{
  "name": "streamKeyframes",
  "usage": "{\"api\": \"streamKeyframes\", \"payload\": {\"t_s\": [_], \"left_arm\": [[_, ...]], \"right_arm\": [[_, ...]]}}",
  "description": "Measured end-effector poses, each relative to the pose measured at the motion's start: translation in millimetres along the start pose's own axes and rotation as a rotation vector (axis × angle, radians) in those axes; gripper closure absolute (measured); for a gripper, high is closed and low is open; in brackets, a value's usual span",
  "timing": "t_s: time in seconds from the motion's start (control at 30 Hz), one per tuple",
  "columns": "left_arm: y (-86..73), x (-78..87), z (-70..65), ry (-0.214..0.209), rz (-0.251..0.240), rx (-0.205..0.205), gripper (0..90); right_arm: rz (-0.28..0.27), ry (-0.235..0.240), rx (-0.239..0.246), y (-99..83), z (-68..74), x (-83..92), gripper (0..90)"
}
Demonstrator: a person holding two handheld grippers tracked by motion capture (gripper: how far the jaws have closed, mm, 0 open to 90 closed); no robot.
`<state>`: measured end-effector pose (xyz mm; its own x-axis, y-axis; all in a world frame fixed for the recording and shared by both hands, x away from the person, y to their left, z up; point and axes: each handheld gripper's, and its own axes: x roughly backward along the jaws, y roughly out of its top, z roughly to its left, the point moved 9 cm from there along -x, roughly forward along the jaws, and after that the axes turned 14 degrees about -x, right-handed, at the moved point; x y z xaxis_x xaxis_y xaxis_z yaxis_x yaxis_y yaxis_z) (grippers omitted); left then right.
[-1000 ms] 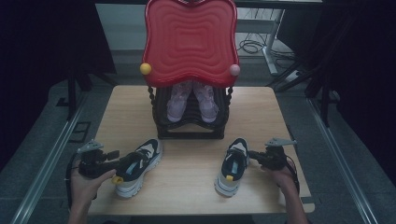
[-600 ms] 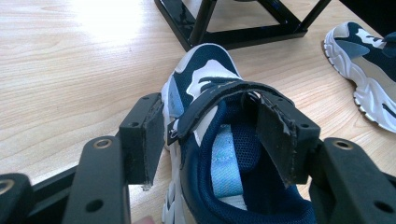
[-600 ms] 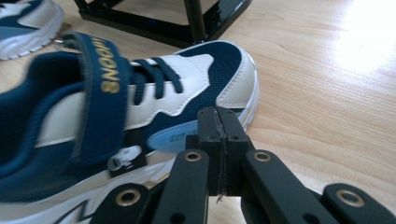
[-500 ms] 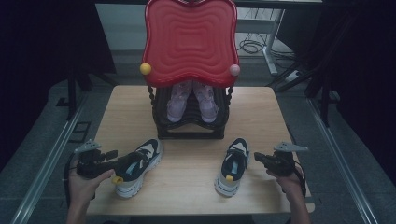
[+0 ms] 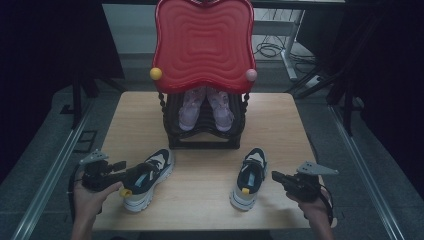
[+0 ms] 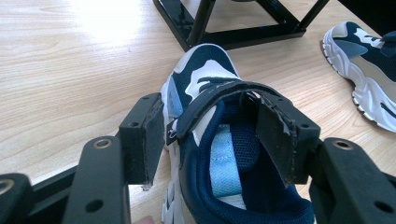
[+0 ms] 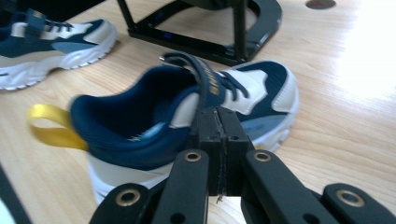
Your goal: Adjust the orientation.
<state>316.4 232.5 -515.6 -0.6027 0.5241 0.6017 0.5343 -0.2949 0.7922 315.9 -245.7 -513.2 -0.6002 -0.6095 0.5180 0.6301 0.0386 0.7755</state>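
Note:
Two navy-and-white sneakers lie on the wooden table (image 5: 200, 192). My left gripper (image 5: 128, 176) is shut across the collar of the left sneaker (image 5: 150, 176), which rests flat. In the left gripper view one pad (image 6: 150, 140) presses the outer side of that sneaker (image 6: 205, 74) and the other sits at the far side, with the strap (image 6: 219, 95) arched between them. My right gripper (image 5: 275, 176) is shut on nothing, a short gap to the right of the right sneaker (image 5: 250, 176). In the right gripper view its jaws (image 7: 218, 119) point at that sneaker (image 7: 252, 88), whose strap (image 7: 205, 77) stands loose, with a yellow heel loop (image 7: 49, 123) at its back.
A black rack (image 5: 205, 137) with a tall red wavy panel (image 5: 202, 45) stands at the table's middle back and holds a pair of pale pink shoes (image 5: 206, 107). Yellow (image 5: 156, 73) and pink (image 5: 251, 75) knobs stick out at its sides. The table's near edge lies just under both hands.
My right gripper has drawn back from the right sneaker toward the table's near right corner and risen a little. That sneaker stays put. The left gripper and its sneaker have not moved.

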Motion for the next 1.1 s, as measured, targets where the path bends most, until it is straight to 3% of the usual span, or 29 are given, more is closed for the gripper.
{"api": "streamKeyframes", "payload": {"t_s": [0.23, 0.3, 0.33, 0.4, 0.43, 0.6, 0.77, 1.1], "left_arm": [[-0.6, -0.9, -0.2, -0.001, 0.004, 0.001, 41.9], [-0.8, -1.2, -0.1, -0.001, 0.005, 0.002, 41.9], [-0.8, -1.2, -0.1, -0.001, 0.005, 0.002, 41.9], [-0.7, -1.4, -0.3, -0.002, 0.005, 0.002, 41.9], [-0.6, -1.8, -0.6, -0.003, 0.004, 0.001, 41.8], [-0.9, -2.4, -1.0, -0.005, 0.006, 0.000, 41.9], [-1.6, -2.1, 0.2, -0.004, 0.009, 0.002, 41.8], [-1.7, -3.1, 0.0, -0.005, 0.008, 0.002, 41.9]], "right_arm": [[-0.001, 0.060, 0.036, 3.4, 32.4, -2.6, 89.6], [0.007, 0.082, 0.051, 4.2, 48.1, -6.1, 89.6], [0.007, 0.082, 0.051, 4.2, 48.1, -6.1, 89.6], [0.017, 0.097, 0.068, 3.6, 59.4, -10.7, 89.6], [0.034, 0.115, 0.087, 1.9, 71.5, -17.0, 89.6], [0.074, 0.125, 0.127, -2.4, 91.0, -32.4, 89.6], [0.102, 0.101, 0.155, -6.2, 101.3, -46.2, 89.6], [0.125, 0.070, 0.171, -10.4, 103.6, -54.4, 89.6]]}}
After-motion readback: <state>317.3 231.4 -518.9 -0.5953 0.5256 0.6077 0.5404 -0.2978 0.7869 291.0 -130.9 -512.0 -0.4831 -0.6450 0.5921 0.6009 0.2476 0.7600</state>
